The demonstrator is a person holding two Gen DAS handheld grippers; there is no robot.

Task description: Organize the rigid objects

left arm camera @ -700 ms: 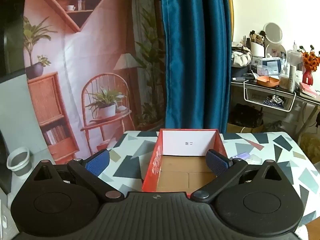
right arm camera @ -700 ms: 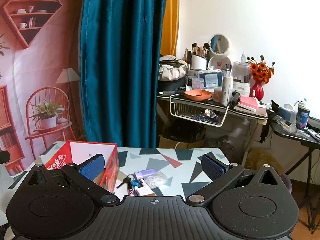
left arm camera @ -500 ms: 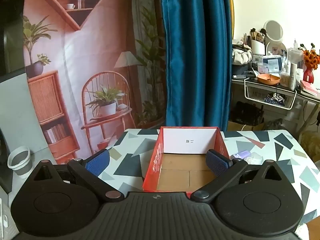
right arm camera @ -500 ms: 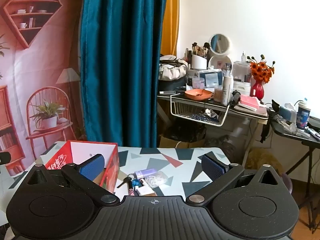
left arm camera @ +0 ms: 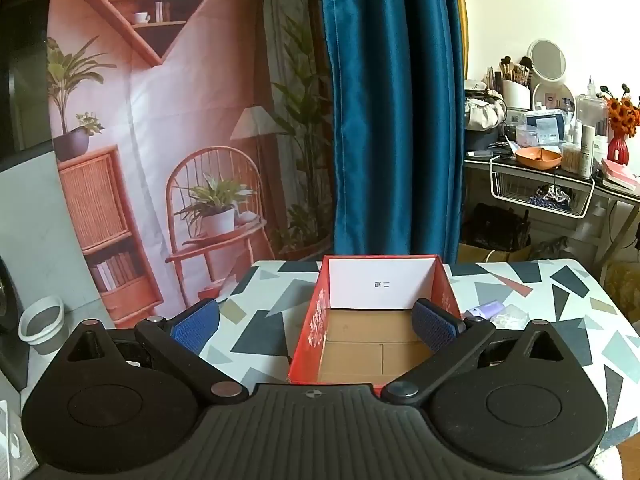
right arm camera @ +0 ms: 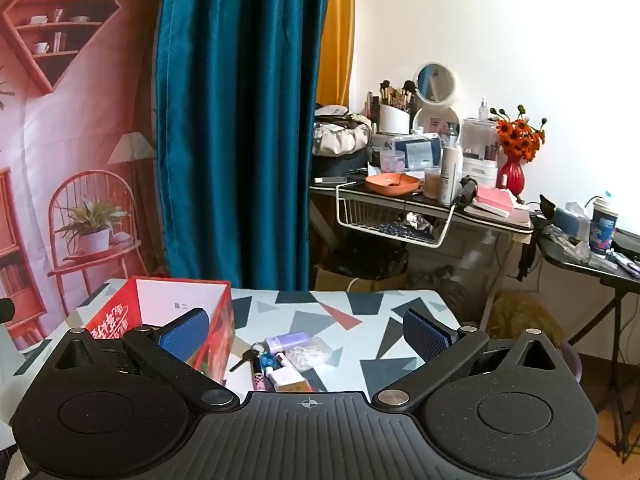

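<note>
An open red box point(left arm camera: 316, 320) with a bare cardboard floor stands on the patterned table point(left arm camera: 260, 312); it also shows in the right wrist view point(right arm camera: 224, 332) at the left. My left gripper point(left arm camera: 316, 326) is open and empty, held above the box's near end. A small pile lies right of the box: a lilac case point(right arm camera: 287, 341), a clear packet point(right arm camera: 310, 354), keys point(right arm camera: 248, 356), a pink pen point(right arm camera: 258, 376) and a white tube point(right arm camera: 286, 374). My right gripper point(right arm camera: 306, 334) is open and empty above that pile. The lilac case point(left arm camera: 486, 310) shows in the left view too.
A blue curtain point(right arm camera: 236, 120) and a printed backdrop point(left arm camera: 160, 120) hang behind the table. A cluttered dresser point(right arm camera: 420, 192) with a wire basket stands at the back right, with a black side table point(right arm camera: 580, 256) beyond. A white bucket point(left arm camera: 42, 320) sits on the floor, left.
The left view has swung slightly, so the box and room have shifted a little right in it. The right gripper has hardly moved. Both grippers stay open.
</note>
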